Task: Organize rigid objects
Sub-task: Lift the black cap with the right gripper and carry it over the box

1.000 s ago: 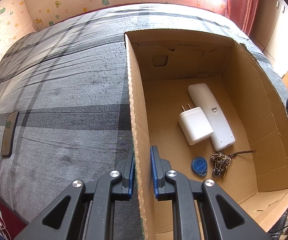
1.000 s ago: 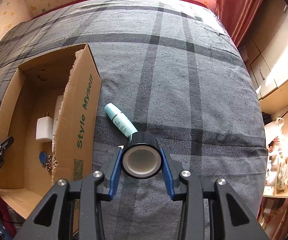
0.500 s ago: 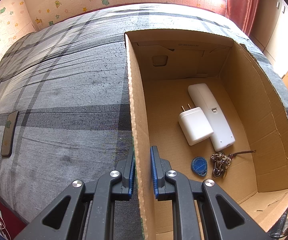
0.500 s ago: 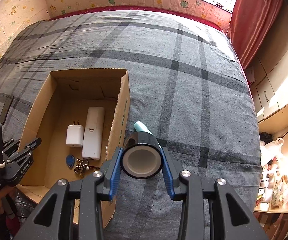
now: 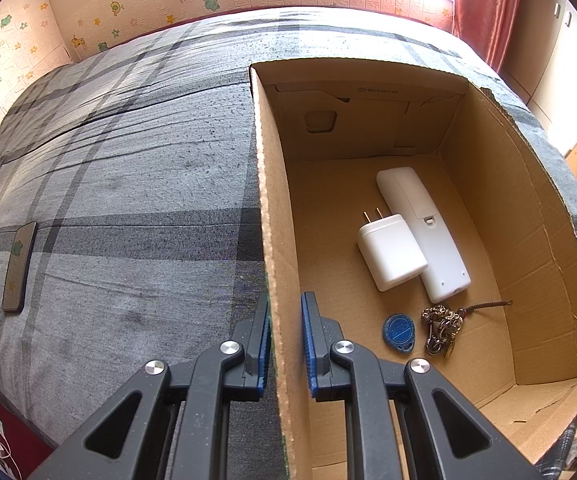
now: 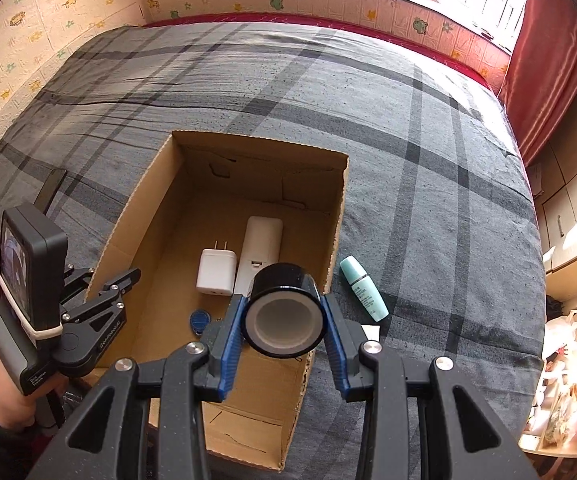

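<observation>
My right gripper [image 6: 284,316] is shut on a black roll of tape [image 6: 284,312], held above the near right part of an open cardboard box [image 6: 340,216]. Inside the box lie a white charger [image 6: 216,272], a white remote [image 6: 262,240], a blue key fob [image 6: 200,320] and, in the left wrist view, a key bunch [image 5: 442,328]. My left gripper [image 5: 284,340] is shut on the box's left wall [image 5: 276,240]; its body [image 6: 88,312] shows at the left of the right wrist view. A teal tube [image 6: 362,286] lies on the bed just right of the box.
The box sits on a grey plaid bedspread [image 6: 428,160]. A dark phone [image 5: 18,266] lies on the bed far left of the box. Patterned walls, a red curtain [image 6: 548,60] and cabinets [image 6: 568,220] border the bed. A person's hand [image 6: 4,392] holds the left gripper.
My right gripper has carried the tape roll up and leftward, from beside the box's right wall to above its inside. The left gripper and the box have stayed put.
</observation>
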`<state>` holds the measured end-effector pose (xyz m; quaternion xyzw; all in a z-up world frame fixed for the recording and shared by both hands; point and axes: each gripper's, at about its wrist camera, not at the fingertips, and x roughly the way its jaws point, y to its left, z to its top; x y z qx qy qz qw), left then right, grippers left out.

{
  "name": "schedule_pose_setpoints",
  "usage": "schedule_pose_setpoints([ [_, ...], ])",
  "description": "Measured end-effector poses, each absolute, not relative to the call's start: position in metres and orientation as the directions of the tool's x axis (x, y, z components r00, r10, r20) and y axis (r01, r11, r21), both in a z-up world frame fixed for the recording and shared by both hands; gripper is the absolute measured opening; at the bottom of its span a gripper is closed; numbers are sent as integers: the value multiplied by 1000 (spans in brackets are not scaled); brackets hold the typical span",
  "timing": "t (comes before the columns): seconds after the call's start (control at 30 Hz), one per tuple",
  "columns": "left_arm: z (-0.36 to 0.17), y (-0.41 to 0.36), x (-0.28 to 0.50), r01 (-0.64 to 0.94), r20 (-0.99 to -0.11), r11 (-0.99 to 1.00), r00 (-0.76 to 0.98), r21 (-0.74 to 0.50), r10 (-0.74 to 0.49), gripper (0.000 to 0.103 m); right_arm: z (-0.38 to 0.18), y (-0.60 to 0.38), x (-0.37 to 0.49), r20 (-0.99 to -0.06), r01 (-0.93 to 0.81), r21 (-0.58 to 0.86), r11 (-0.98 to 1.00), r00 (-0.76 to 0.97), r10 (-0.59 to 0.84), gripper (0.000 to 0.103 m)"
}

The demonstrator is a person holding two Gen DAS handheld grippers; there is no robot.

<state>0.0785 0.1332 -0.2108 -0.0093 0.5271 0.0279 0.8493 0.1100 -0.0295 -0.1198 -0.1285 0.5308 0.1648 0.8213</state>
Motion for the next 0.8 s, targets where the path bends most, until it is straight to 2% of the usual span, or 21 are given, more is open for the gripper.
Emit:
schedule_pose_setpoints([
  [0.8, -211, 133, 79, -58, -896, 998, 442, 10, 35, 15, -203, 12, 110, -970, -427, -9, 904, 225, 96, 40],
])
